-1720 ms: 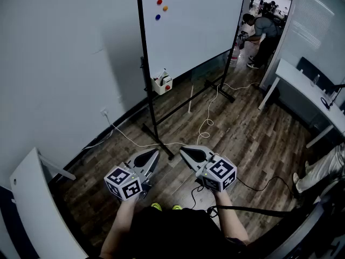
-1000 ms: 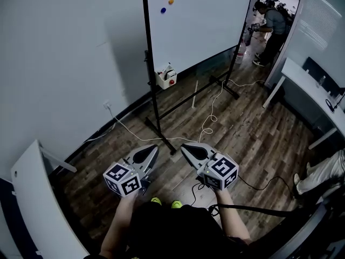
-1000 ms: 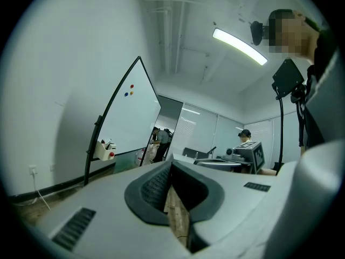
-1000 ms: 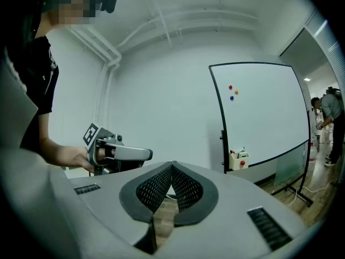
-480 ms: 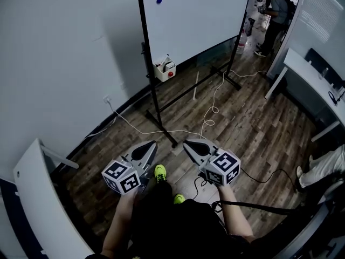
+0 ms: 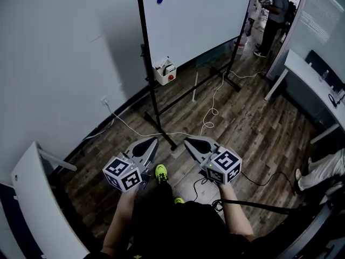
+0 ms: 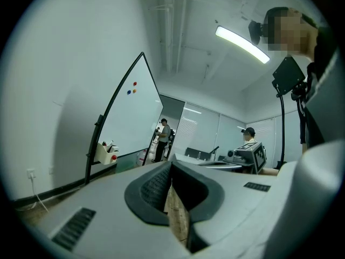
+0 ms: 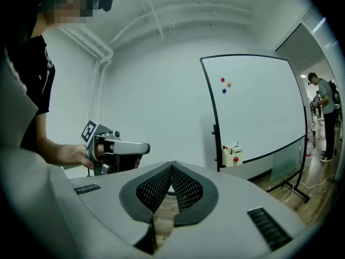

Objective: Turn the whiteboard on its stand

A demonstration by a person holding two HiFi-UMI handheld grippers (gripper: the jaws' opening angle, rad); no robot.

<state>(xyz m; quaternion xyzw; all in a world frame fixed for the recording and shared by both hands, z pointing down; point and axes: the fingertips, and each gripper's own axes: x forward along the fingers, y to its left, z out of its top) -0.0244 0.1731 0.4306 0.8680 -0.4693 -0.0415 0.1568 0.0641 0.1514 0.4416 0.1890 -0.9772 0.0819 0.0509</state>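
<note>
- Head view: whiteboard [image 6: 199,20] stands ahead by the wall, well apart from left gripper [image 6: 153,141] and right gripper [image 6: 188,141]; bare wood floor [image 6: 253,134] between, desk [image 6: 306,82] edge at right.
- Left gripper view: jaws closed, nothing between; white box [image 7: 105,152] on stand post [image 7: 98,122] holds small items.
- Right gripper view: jaws closed, empty.

An office: whiteboard [image 6: 199,20], white desk [image 6: 307,80] (glass partitions [image 6: 321,20] behind it), wood-look floor [image 6: 253,128].

Your left claw [image 7: 171,165] has its jaws pressed together, nothing between them. Far left of it stands the white, black-framed whiteboard [image 7: 132,125], with three small coloured magnets [image 7: 132,88] high on it and a white plastic box [image 7: 106,154] at its near post.
</note>
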